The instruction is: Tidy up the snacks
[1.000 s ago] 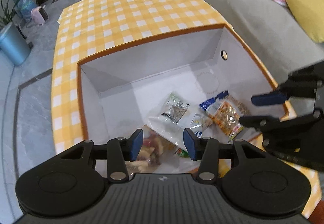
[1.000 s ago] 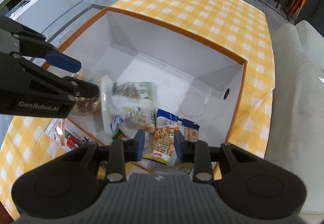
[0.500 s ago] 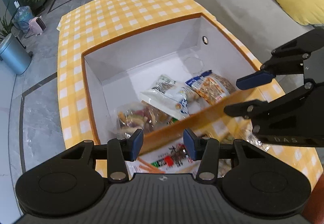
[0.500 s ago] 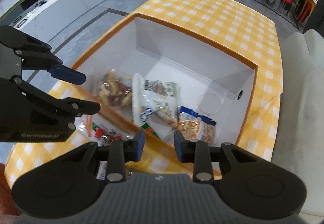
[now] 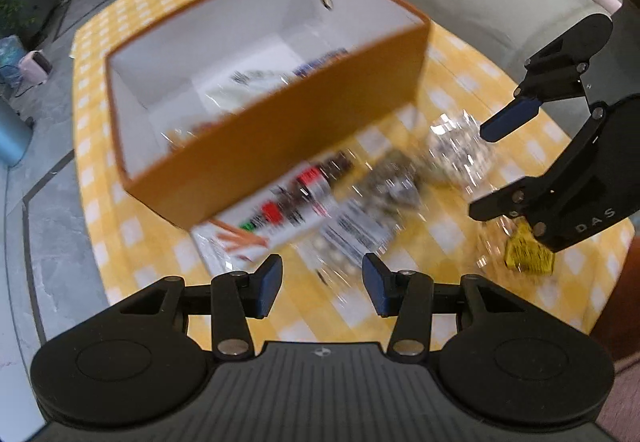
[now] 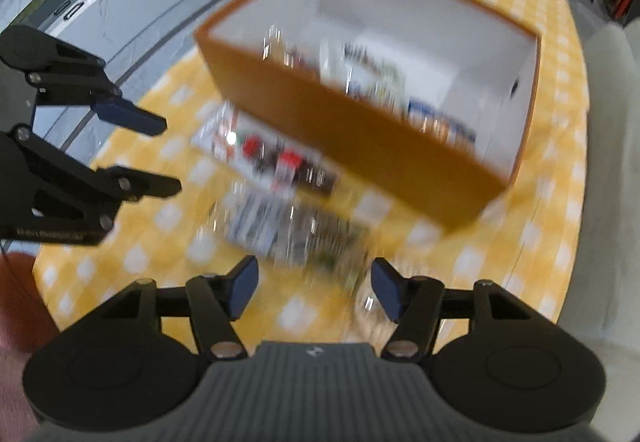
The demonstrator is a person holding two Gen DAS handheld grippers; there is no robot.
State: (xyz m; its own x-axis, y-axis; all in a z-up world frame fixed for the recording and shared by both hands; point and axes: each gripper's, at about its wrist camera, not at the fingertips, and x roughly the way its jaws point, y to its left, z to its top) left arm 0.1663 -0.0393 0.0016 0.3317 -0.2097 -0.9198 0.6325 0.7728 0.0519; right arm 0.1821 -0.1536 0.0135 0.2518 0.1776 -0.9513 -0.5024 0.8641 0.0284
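Both tools pulled back from box [image 5: 280,130], snack packets [image 5: 320,210] just ahead, jaws apart, empty.

The left handheld gripper [image 5: 322,284] is matte black plastic: a ribbed grey-black housing with a small round logo, flanked by two large discs with recessed circles. Angled linkage bars, pinned with silver screw heads, carry two short fingers faced with dark blue pads [image 5: 269,284]. The right handheld gripper [image 6: 314,288] has the same build, with blue pads [image 6: 242,288]. Seen from the left wrist camera, its black side wall bears white letters "DAS". The left one's side carries blurred, unreadable white lettering.
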